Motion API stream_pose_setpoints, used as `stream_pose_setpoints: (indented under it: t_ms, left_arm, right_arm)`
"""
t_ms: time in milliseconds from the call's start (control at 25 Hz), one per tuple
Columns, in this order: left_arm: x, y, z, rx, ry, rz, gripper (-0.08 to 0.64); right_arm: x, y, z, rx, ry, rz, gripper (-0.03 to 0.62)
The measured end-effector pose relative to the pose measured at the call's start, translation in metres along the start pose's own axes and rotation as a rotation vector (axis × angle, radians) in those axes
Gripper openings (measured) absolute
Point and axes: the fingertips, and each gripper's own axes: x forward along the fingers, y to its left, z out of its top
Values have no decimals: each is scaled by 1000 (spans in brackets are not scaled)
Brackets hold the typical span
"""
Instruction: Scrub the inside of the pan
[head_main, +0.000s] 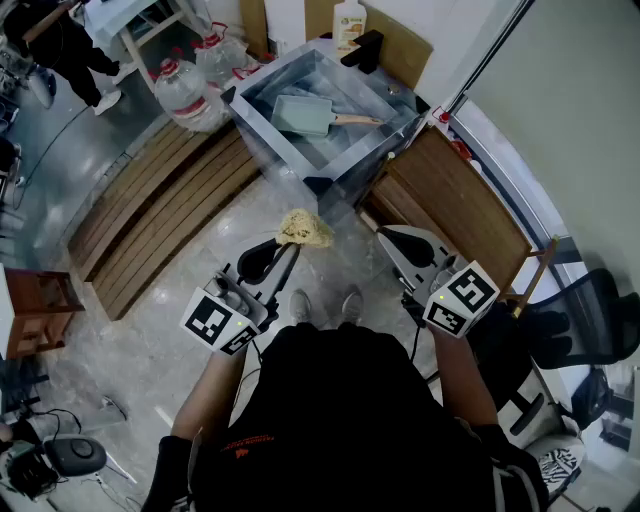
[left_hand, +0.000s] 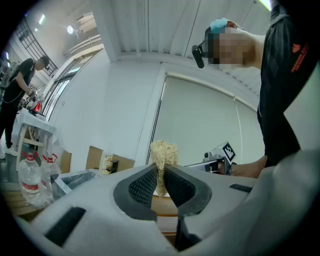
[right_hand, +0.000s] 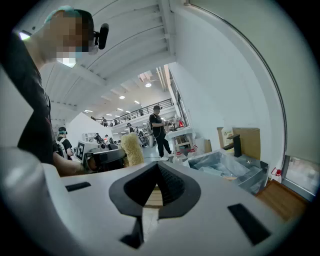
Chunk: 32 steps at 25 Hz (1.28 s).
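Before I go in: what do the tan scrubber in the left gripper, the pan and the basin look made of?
Tan frizzy scrubber: looks like loofah or similar plant fibre, coarse and matte. Grey-green square pan: probably coated metal, smooth dull surface; its pale handle looks wooden. Rectangular basin: likely stainless steel, shiny with reflections.

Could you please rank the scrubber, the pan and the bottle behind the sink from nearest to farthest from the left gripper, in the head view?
1. Scrubber: clamped in the left gripper.
2. Pan: ahead, inside the sink.
3. Bottle: beyond the sink's far edge.
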Motion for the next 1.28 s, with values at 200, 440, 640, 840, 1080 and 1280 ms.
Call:
stream_pose_setpoints:
  t_ms: [200, 440, 640, 840, 1080, 1280]
  left_arm:
    - [3, -4, 0, -2, 1, 6, 48]
    - [12, -8, 0, 7, 3, 22, 49]
    - [30, -17, -4, 16, 6, 48, 49]
    - [47, -23, -9, 19, 4, 84, 49]
    - [59, -24, -13, 19, 11, 114, 49]
    - [64, -11, -15, 10, 9, 136, 49]
  right_arm:
    - [-3, -2, 4, -3, -9, 7, 3]
    - [-8, -16, 7, 16, -22, -5, 5]
    - [-25, -33, 0, 24, -14, 21, 5]
    - [-37, -51, -6, 39, 6, 61, 5]
    - [-40, -65, -3, 38, 7, 95, 5]
    - [-31, -75, 0, 36, 17, 110, 5]
